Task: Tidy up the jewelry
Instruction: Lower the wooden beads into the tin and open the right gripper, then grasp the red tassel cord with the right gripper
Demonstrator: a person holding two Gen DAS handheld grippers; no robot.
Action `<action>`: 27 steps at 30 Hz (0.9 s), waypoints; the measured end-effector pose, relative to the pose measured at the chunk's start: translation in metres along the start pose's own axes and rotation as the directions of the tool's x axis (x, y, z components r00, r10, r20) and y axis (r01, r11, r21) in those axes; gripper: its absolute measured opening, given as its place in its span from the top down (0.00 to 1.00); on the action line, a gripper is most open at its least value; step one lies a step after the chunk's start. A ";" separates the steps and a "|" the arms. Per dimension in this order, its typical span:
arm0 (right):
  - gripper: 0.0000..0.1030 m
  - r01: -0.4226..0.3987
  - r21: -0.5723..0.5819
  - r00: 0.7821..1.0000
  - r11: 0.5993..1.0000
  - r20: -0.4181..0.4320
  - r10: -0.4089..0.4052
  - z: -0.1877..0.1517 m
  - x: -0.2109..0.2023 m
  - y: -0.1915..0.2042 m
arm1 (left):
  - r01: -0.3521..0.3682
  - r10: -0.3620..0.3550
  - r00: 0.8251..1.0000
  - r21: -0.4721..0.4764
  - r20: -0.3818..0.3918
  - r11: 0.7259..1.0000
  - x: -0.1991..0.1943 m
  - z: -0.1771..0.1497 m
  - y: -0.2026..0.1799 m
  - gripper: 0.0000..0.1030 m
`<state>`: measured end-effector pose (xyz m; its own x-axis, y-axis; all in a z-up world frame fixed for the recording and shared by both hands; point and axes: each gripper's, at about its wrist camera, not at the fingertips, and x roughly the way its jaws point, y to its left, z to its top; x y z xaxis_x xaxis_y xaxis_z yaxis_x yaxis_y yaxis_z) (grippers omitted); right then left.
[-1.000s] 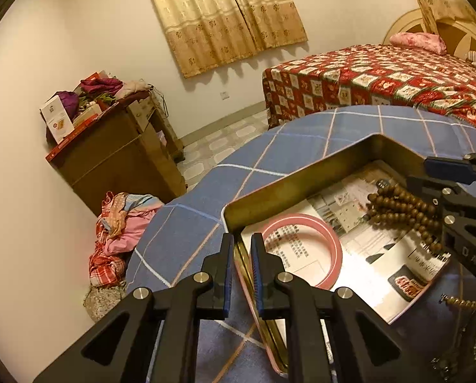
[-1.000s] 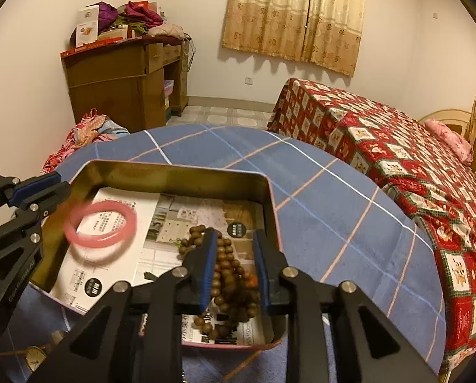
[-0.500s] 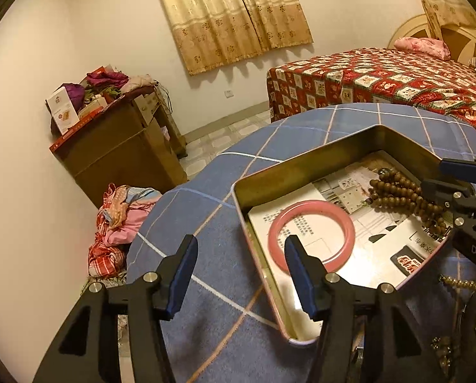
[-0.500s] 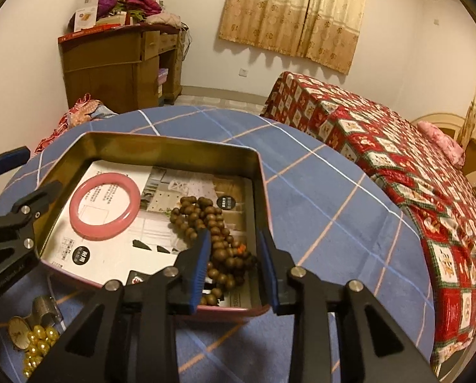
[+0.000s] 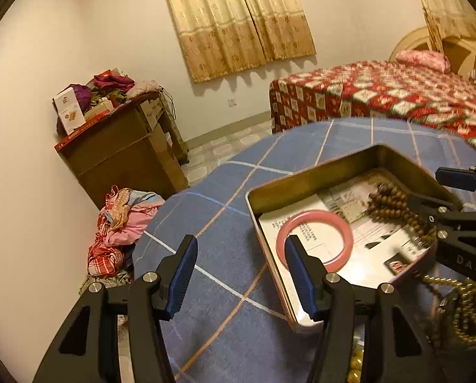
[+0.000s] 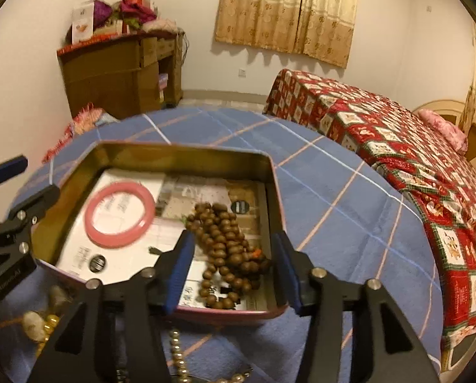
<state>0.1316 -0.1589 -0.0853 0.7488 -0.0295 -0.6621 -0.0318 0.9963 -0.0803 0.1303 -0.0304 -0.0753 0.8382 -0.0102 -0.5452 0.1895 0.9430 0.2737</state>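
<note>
An open metal tin (image 6: 180, 151) lined with printed paper sits on the blue checked tablecloth. A pink bangle (image 6: 119, 187) lies flat in its left half, and a heap of brown wooden beads (image 6: 228, 239) lies in its right half. My right gripper (image 6: 233, 255) hovers over the beads. Its jaws are opening, and the beads lie between the pads untouched. In the left wrist view, my left gripper (image 5: 240, 265) stands open beside the tin (image 5: 318, 175), near the bangle (image 5: 314, 214), with only cloth between its fingers. The right gripper (image 5: 442, 191) shows at the right edge, by the beads (image 5: 394, 201).
Loose gold beads (image 6: 51, 322) and a pale bead string (image 6: 177, 351) lie on the cloth in front of the tin. A bed with a red quilt (image 6: 397, 146) stands to the right. A wooden cabinet (image 6: 116, 76) and a clothes pile (image 5: 123, 223) are at the far left.
My left jaws went from shut to wide open and drew back from the tin's edge. My right jaws spread apart, leaving the wooden beads lying in the tin.
</note>
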 end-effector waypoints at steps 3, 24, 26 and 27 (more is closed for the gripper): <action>0.35 0.007 0.002 0.998 1.000 0.057 -0.008 0.007 -0.019 -0.002 | -0.003 0.003 1.000 -0.029 0.022 1.000 -0.017 0.000 0.007 0.44; 0.28 0.097 0.064 0.994 0.993 0.034 -0.099 -0.086 -0.081 -0.071 | 0.016 -0.024 0.995 -0.082 -0.102 0.997 -0.039 -0.079 0.000 0.41; 0.28 0.084 0.055 0.996 0.995 0.025 -0.086 -0.093 -0.081 -0.069 | 0.008 -0.016 0.995 -0.084 -0.101 0.996 -0.040 -0.081 0.001 0.41; 0.28 0.077 0.044 0.997 0.996 0.020 -0.078 -0.096 -0.079 -0.065 | 0.007 -0.015 0.995 -0.088 -0.099 0.996 -0.042 -0.082 0.003 0.41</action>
<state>0.0109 -0.2291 -0.0999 0.7624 -0.1052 -0.6385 0.0547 0.9936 -0.0984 0.0543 0.0000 -0.1164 0.7805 0.0082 -0.6251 0.1493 0.9685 0.1992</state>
